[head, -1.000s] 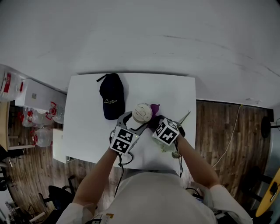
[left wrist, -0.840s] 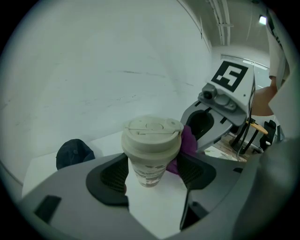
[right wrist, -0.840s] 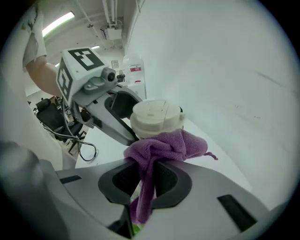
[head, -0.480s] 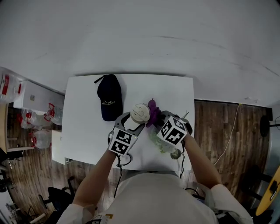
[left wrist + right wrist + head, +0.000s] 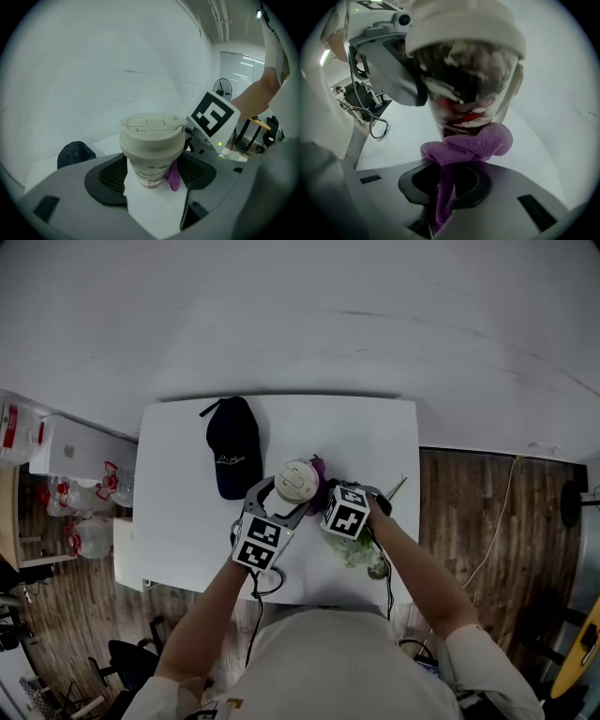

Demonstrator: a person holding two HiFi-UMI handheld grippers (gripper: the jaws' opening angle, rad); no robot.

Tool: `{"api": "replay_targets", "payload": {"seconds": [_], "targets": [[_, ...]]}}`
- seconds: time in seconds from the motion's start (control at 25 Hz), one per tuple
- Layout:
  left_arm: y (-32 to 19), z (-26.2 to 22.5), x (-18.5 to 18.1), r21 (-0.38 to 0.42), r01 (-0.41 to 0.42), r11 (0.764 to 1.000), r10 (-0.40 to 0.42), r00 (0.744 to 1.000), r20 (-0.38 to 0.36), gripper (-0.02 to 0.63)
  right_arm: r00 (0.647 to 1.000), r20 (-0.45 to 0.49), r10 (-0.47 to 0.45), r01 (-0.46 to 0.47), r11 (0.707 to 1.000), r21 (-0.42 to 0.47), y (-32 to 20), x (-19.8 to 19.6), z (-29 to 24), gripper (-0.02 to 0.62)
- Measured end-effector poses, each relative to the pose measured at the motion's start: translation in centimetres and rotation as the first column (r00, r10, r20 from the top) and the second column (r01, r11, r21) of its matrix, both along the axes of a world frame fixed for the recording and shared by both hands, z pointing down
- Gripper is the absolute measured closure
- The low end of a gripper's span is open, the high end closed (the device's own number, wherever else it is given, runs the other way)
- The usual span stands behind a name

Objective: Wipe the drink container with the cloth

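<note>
Jaws of the left gripper point(image 5: 152, 174), which have just eased a little wider, clasp the lower wall of the drink container point(image 5: 151, 140); it stands upright near the middle of the tabletop point(image 5: 187, 484), just right of a dark cap point(image 5: 234, 446), and its broad lid hides its base from the head view. Against its right side the purple cloth point(image 5: 466, 145) lies bunched, its tail clenched between the shut pads of the right gripper point(image 5: 445, 185), whose view cuts off the lid's top. Near the tabletop's near right edge, a crumpled clear thing point(image 5: 361, 554) under the right forearm is too small to make out.
</note>
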State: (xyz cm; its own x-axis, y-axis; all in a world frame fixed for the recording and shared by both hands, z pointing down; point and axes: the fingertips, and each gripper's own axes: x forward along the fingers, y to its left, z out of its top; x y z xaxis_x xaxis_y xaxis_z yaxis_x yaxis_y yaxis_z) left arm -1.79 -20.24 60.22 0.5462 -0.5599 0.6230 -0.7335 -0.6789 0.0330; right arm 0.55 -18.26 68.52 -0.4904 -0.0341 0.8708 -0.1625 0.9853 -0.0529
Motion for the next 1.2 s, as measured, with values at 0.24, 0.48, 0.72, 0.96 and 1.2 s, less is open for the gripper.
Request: {"api": "replay_targets", "payload": {"seconds": [0.24,0.48,0.72,0.96,1.2], "targets": [[-0.3,-0.7,0.2,0.007,-0.016,1.000,0.016,1.000,0.003,0.267,0.999,0.018,0.026,-0.027,1.000,0.016,-0.4,0.4,-1.5,0.518],[-0.2,-0.7,0.1,0.002,-0.024,1.000,0.024,1.000,0.004,0.267,0.999,0.046,0.001,-0.010,0.980,0.197,-2.3,1.6,-8.9,0.518],[-0.3,-0.4,0.1,-0.006,-0.032,0.999,0.032,0.999,0.009,0.267,0.998,0.046,-0.033,0.022,0.974,0.226,-4.0,1.2,-8.6,0.518],[0.1,0.4,0.0,-0.026,-0.020,0.999,0.021,1.000,0.008,0.267,0.999,0.005,-0.049,0.049,0.997,0.055,-3.3,0.8,-2.2,0.518],[0.0,0.4,-0.3,-0.017,-0.030,0.999,0.030,0.999,0.011,0.267,0.999,-0.009,-0.035,0.035,0.998,-0.052,-2.1,0.4,1.6,0.518]]}}
